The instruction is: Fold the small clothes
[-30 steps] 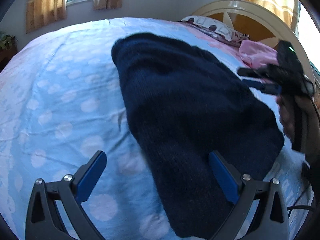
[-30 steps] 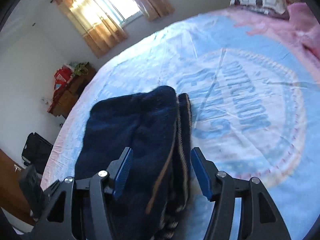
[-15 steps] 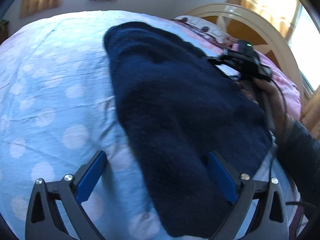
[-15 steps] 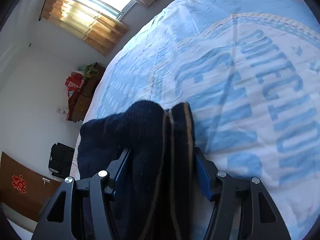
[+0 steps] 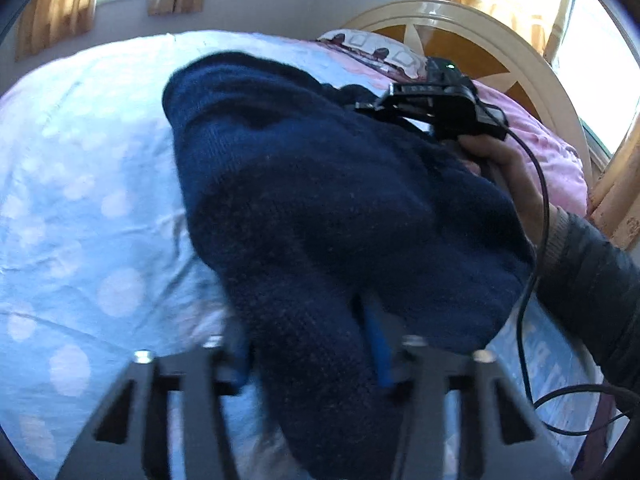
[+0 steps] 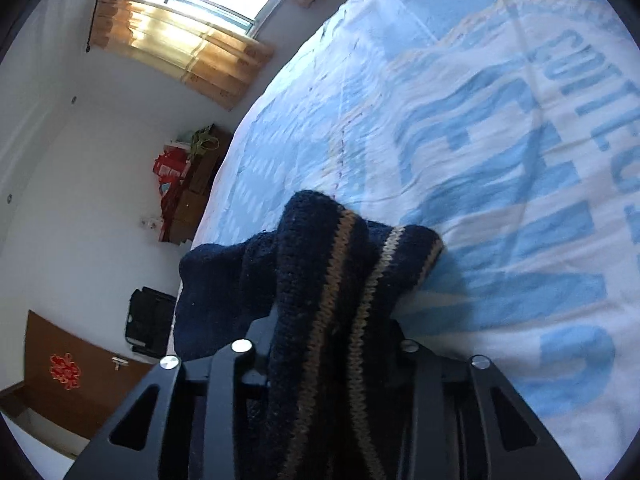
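Blue bedsheet (image 5: 80, 216): pale, dotted with white on one side and printed with large letters on the other; it covers the bed and carries everything else.
Headboard (image 5: 520, 52): cream and amber, curved, at the far end behind a pink blanket (image 5: 556, 160).
Sweater (image 5: 320, 208): dark navy knit, bunched in a thick mound on the sheet, its tan-striped edge (image 6: 344, 280) gathered up and raised off the bed in the right wrist view.
Right gripper (image 6: 328, 340): jaws closed together on the striped edge of the sweater, the knit filling the gap between them; in the left wrist view it sits at the far side of the garment, held by the person's hand (image 5: 508, 176).
Left gripper (image 5: 308, 348): jaws drawn in and clamped on the near end of the sweater, a fold of knit pinched between the blue pads (image 5: 376, 344).
Step in hand: both ends appear gripped, so this looks like the start of a fold, the garment being taken up by two edges.
Next move: probably lift both ends together, carry one over the other, and lay the cloth flat without letting the thick knit slip or bunch.
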The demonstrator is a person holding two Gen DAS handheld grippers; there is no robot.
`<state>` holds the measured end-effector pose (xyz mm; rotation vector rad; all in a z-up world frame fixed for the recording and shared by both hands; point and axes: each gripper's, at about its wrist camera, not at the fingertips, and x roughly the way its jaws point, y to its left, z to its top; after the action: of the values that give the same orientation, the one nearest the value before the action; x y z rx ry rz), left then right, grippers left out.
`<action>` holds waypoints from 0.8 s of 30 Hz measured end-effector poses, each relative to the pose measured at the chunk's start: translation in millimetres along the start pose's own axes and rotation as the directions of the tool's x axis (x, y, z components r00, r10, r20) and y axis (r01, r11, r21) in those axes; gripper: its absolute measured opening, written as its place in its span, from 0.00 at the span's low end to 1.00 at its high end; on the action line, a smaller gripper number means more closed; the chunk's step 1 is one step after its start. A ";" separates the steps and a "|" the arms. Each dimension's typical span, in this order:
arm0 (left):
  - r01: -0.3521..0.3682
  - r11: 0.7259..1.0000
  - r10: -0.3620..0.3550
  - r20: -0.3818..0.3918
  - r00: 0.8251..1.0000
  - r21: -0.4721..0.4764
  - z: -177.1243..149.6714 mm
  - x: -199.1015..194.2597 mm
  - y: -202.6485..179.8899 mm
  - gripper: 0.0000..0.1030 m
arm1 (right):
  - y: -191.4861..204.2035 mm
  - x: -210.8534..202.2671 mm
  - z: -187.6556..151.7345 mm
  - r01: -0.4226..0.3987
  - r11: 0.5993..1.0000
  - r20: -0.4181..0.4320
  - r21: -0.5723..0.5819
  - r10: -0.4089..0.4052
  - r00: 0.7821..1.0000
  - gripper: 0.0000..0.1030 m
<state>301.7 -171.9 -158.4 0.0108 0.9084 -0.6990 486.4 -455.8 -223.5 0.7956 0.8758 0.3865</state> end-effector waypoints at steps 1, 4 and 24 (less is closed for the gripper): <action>-0.016 1.000 0.016 0.012 1.000 0.007 0.4 -5.0 -2.3 0.29 | 4.5 -5.7 -3.5 -0.007 1.000 0.019 -0.006 0.007 1.000 0.30; -0.031 1.000 0.031 0.038 0.999 0.003 2.2 -19.3 -1.2 0.21 | 26.1 -26.8 -12.3 -0.026 0.999 0.076 -0.033 0.029 0.997 0.27; -0.223 0.975 0.224 0.163 0.961 -0.024 -52.3 -172.7 38.5 0.20 | 175.6 13.9 -71.4 -0.135 0.979 0.001 -0.153 0.137 0.991 0.18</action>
<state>214.5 -31.3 -76.7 0.0490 0.7369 -0.4793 439.6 -299.5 -126.1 0.7166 0.7732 0.5629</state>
